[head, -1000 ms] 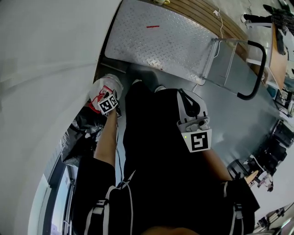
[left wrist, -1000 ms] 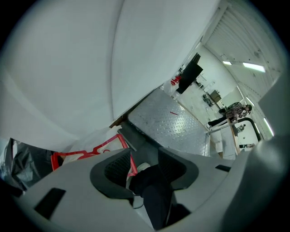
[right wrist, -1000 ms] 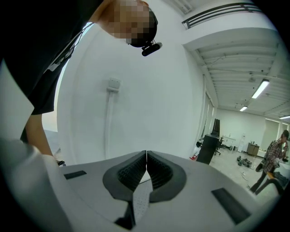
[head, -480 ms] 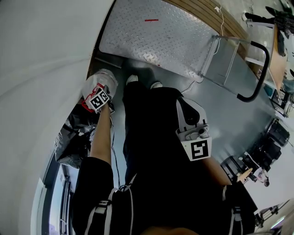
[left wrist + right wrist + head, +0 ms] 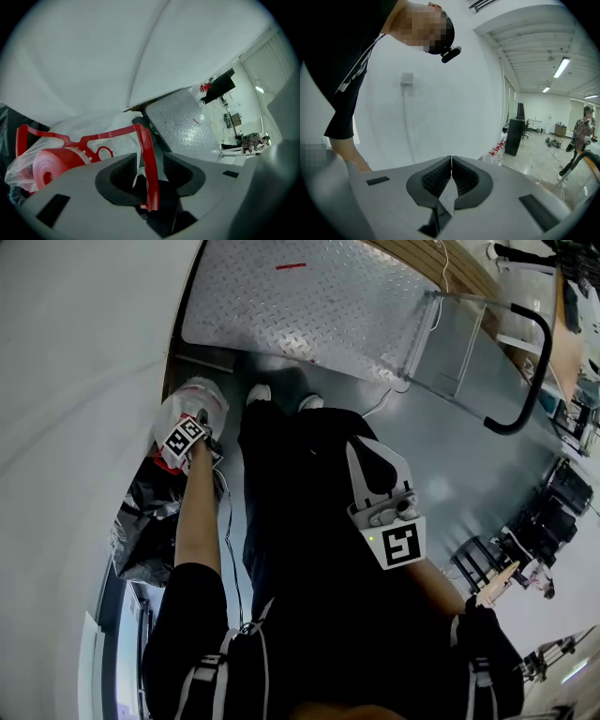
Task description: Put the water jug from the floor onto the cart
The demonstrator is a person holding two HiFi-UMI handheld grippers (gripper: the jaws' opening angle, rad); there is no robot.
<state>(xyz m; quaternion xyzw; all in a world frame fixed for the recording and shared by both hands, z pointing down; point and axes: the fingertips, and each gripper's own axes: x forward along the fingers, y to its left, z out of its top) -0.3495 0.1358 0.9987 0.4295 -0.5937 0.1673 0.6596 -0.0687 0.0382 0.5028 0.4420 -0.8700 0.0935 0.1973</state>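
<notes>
The jug [image 5: 194,397], bagged in plastic, is seen low by the wall beside the cart's [image 5: 309,306] near corner, apparently on the floor. Its red handle [image 5: 149,154] is straddled by the left gripper [image 5: 149,165], jaws apart, presumably for lifting. The right gripper [image 5: 451,174] is held closed and empty. Since the earlier frame, jug and gripper are unmoved relative to the cart.
</notes>
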